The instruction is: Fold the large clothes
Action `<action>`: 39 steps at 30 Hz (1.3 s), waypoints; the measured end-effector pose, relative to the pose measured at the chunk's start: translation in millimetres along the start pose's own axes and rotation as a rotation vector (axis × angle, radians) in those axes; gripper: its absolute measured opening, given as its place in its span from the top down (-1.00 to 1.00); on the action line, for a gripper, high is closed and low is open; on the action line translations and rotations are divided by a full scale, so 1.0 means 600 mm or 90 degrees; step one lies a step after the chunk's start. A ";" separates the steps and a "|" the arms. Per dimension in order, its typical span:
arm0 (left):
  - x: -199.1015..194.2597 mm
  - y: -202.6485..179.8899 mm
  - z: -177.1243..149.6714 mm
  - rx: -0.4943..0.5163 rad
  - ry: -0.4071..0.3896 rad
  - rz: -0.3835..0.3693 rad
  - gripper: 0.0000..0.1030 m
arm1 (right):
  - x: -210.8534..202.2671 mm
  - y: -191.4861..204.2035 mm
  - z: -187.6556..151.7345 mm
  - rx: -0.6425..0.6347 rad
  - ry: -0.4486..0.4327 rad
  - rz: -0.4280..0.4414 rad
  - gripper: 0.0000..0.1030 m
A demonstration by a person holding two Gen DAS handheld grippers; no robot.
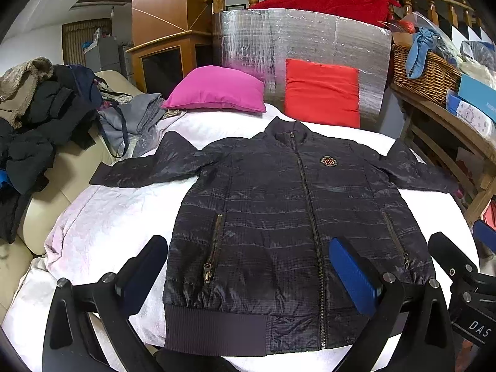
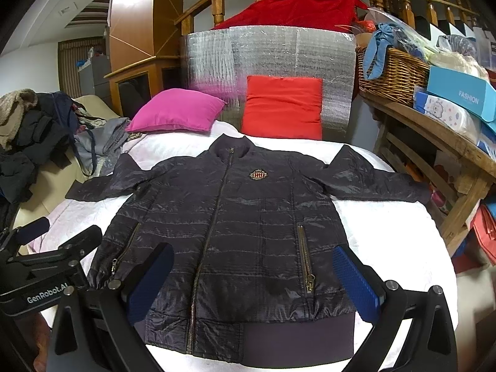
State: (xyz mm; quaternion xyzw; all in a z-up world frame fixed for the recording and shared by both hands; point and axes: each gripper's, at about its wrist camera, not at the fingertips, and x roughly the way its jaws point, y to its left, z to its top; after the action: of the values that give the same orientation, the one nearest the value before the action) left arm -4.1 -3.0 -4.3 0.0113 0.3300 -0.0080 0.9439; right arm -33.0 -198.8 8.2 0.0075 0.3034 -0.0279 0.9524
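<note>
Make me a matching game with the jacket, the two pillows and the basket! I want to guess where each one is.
Things:
1. jacket
2. pink pillow
3. red pillow
4. wicker basket

Places:
A. on the wooden shelf at the right
B. spread flat on the white bed cover
C. propped against the silver foil board
D. lying left of the red one

Pairs: 1-B, 2-D, 3-C, 4-A

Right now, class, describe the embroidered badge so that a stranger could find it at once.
Find the white bed and the dark quilted jacket spread flat on it. Beside the main zip, just below the collar, sits the badge: a small red-and-gold crest, the only bright mark on the dark fabric.
</note>
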 end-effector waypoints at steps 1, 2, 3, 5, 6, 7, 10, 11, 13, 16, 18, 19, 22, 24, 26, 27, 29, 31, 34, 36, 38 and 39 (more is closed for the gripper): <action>0.000 0.000 0.000 0.001 0.000 0.000 -1.00 | 0.001 0.001 0.001 -0.001 0.000 -0.001 -1.00; 0.000 -0.001 0.000 0.002 0.000 0.001 -1.00 | 0.001 0.000 0.000 0.000 0.000 -0.001 -1.00; 0.000 -0.001 0.000 0.003 0.000 0.002 -1.00 | 0.002 0.000 0.000 0.001 0.002 -0.001 -1.00; 0.001 -0.001 0.000 0.003 0.001 0.001 -1.00 | 0.002 -0.001 -0.001 0.003 0.003 -0.002 -1.00; 0.001 0.000 0.000 0.003 0.002 0.000 -1.00 | 0.002 -0.003 -0.001 0.004 0.002 -0.002 -1.00; 0.001 0.000 0.000 0.003 0.003 0.001 -1.00 | 0.002 -0.004 -0.002 0.005 0.002 -0.003 -1.00; 0.002 0.000 0.000 0.003 0.004 0.000 -1.00 | 0.001 -0.005 -0.001 0.007 0.001 -0.004 -1.00; 0.002 -0.001 0.000 0.003 0.004 0.000 -1.00 | 0.001 -0.005 -0.002 0.007 0.001 -0.004 -1.00; 0.002 -0.001 0.000 0.004 0.005 -0.001 -1.00 | 0.000 -0.005 -0.002 0.007 0.000 -0.004 -1.00; 0.001 -0.002 -0.002 0.005 0.004 -0.001 -1.00 | 0.001 -0.006 -0.002 0.008 0.002 -0.004 -1.00; 0.000 -0.001 -0.002 0.004 0.004 -0.002 -1.00 | 0.000 -0.007 -0.001 0.007 0.001 -0.005 -1.00; 0.000 -0.001 -0.003 0.004 0.004 -0.001 -1.00 | 0.000 -0.007 -0.002 0.007 0.001 -0.005 -1.00; 0.000 -0.001 -0.003 0.005 0.005 -0.001 -1.00 | -0.001 -0.010 -0.001 0.009 0.002 -0.006 -1.00; 0.000 -0.001 -0.003 0.005 0.004 -0.001 -1.00 | -0.001 -0.008 -0.003 0.009 0.002 -0.006 -1.00; -0.001 -0.003 -0.003 0.006 0.006 0.000 -1.00 | -0.001 -0.008 -0.003 0.008 0.001 -0.006 -1.00; -0.001 -0.003 -0.003 0.007 0.006 0.000 -1.00 | -0.002 -0.009 -0.003 0.009 0.000 -0.007 -1.00; -0.003 -0.004 -0.002 0.009 0.004 0.001 -1.00 | -0.001 -0.010 -0.002 0.010 0.000 -0.005 -1.00; -0.003 -0.003 -0.002 0.009 0.003 0.001 -1.00 | -0.001 -0.009 -0.002 0.009 -0.001 -0.006 -1.00; -0.003 -0.003 -0.002 0.008 0.002 0.000 -1.00 | -0.001 -0.009 -0.001 0.008 -0.001 -0.005 -1.00; -0.003 -0.003 -0.002 0.008 0.003 -0.001 -1.00 | 0.000 -0.008 -0.001 0.008 -0.001 -0.006 -1.00; -0.002 -0.003 -0.002 0.008 0.004 -0.001 -1.00 | 0.000 -0.008 -0.001 0.008 0.000 -0.006 -1.00; -0.002 -0.003 -0.002 0.008 0.004 -0.001 -1.00 | 0.000 -0.008 -0.001 0.007 0.000 -0.006 -1.00</action>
State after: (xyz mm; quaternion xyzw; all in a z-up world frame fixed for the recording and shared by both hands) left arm -5.7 -4.6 -4.7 0.0169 0.3329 -0.0107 0.9427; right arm -33.7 -203.4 8.0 0.0114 0.3032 -0.0341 0.9522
